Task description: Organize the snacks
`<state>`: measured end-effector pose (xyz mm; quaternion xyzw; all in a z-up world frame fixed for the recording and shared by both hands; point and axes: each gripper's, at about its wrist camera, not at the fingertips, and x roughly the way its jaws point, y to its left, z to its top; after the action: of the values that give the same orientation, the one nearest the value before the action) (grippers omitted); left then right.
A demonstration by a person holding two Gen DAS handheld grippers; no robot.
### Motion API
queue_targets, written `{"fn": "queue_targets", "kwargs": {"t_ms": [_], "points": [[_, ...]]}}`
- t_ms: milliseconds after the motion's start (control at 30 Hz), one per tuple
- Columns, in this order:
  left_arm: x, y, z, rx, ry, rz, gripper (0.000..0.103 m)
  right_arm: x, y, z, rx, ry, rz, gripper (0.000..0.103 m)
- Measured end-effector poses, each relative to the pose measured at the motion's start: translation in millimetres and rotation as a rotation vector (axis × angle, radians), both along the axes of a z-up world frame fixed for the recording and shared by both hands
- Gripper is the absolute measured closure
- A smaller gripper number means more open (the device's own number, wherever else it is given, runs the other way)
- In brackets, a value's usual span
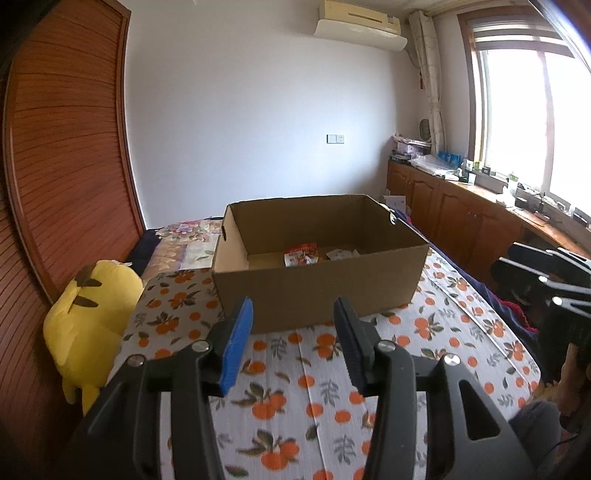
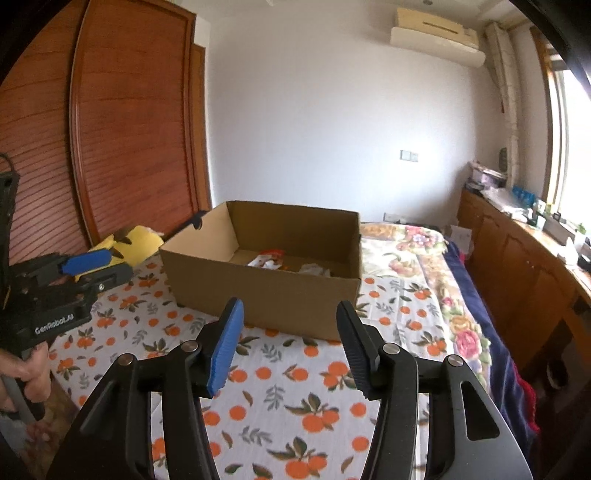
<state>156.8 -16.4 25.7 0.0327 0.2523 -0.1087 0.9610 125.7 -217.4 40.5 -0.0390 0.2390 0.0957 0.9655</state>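
Cardboard box [image 1: 317, 291] sits open on the orange-print cloth [image 1: 295, 387] covering the bed. Snack packets [image 1: 301, 254] lie on the box floor, toward its far side. Left gripper [image 1: 293, 343] and right gripper [image 2: 290, 347] hover short of the box, jaws parted, nothing between them. Yellow plush toy [image 1: 92, 314] lies beside the cloth, by the wardrobe.

Yellow plush toy [image 1: 94, 314] lies at 9 o'clock beside the orange-print cloth [image 1: 295, 387]. Louvred wooden doors [image 1: 62, 155] at 10 o'clock; air conditioner [image 1: 360, 24] at 1 o'clock; window [image 1: 532, 122] at 2 o'clock.
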Motion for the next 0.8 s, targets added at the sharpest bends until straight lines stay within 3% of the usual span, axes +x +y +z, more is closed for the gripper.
{"fn": "queue_targets", "kwargs": {"t_ms": [300, 533, 600, 733, 800], "points": [[-46.3, 7.1, -5.2, -0.01, -0.003, 0.014, 0.056, -46.7, -1.0, -2.2, 0.002, -0.043, -0.046, 0.043], [-71.8, 11.3, -14.1, 0.008, -0.012, 0.048, 0.052, -67.0, -4.0, -12.5, 0.011, -0.054, -0.076, 0.032], [-75.2, 12.3, -17.1, 0.014, -0.017, 0.061, 0.05, -70.2, -5.9, -16.2, 0.019, -0.054, -0.084, 0.027], [-77.6, 13.1, -22.1, 0.025, -0.03, 0.076, 0.035, -74.9, -9.1, -20.2, 0.031, -0.056, -0.096, 0.016], [-78.5, 12.7, -24.4, 0.028, -0.034, 0.084, 0.035, -75.7, -11.7, -21.0, 0.035, -0.054, -0.101, 0.015]]}}
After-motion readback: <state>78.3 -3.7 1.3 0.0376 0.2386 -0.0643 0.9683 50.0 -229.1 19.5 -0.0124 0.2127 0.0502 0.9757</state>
